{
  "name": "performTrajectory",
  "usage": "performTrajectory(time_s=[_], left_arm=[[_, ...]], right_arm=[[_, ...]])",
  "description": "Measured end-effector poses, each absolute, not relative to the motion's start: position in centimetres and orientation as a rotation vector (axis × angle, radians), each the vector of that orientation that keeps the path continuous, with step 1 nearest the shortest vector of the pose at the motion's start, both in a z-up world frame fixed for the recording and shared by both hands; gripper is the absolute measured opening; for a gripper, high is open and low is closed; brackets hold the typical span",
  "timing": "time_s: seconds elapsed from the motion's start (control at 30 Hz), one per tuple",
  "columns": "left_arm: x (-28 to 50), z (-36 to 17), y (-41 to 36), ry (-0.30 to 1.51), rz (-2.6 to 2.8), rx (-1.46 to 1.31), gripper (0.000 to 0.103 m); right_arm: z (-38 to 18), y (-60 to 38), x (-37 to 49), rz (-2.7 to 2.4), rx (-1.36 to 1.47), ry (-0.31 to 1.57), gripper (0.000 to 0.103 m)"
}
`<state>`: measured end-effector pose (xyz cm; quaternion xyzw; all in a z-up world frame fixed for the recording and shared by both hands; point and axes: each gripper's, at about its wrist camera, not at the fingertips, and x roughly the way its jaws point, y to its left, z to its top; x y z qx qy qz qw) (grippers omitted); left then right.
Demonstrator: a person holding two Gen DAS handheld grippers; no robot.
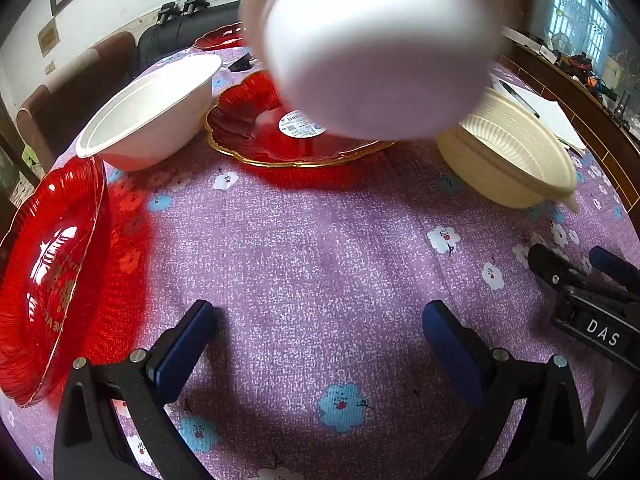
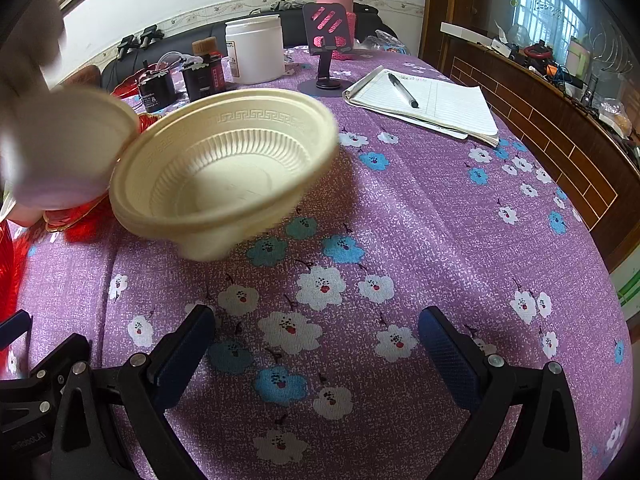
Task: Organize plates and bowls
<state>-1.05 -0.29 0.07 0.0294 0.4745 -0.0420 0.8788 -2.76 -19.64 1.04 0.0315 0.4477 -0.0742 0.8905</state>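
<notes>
Right, both your left gripper (image 1: pixel 318 336) and right gripper (image 2: pixel 316 340) are wide open, empty. Cream bowl (image 2: pixel 224 172) sits tilted on the tabletop (image 2: pixel 400 240) just ahead: thin plastic, light, flexes. Pinch its rim, gently.

White bowl (image 1: pixel 372 44): motion-blurred, top cut by the frame edge; what carries it cannot be told.
Gold-rimmed red plate (image 1: pixel 256 136): far half hidden behind that bowl.
Left red plate (image 1: pixel 48 280): cut by the fisheye edge.
Cream bowl (image 2: pixel 224 168): blurred.
</notes>
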Motion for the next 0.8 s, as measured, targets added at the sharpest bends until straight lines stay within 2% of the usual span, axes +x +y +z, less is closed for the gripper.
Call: performTrajectory(time_s=[0.2, 0.37, 0.8], left_arm=[[-2.3, 0.7, -0.6, 1.006, -0.165, 0.067, 0.103], [-8.0, 4.2, 0.8, 0.880, -0.176, 0.118, 0.103], [-15.7, 9.3, 10.8, 0.755, -0.095, -0.094, 0.103]], right_arm=[[1.0, -19.6, -2.8, -0.154, 0.065, 0.930, 0.102], [1.0, -19.6, -2.8, -0.154, 0.065, 0.930, 0.102], [1.0, -19.6, -2.8, -0.154, 0.065, 0.930, 0.102]])
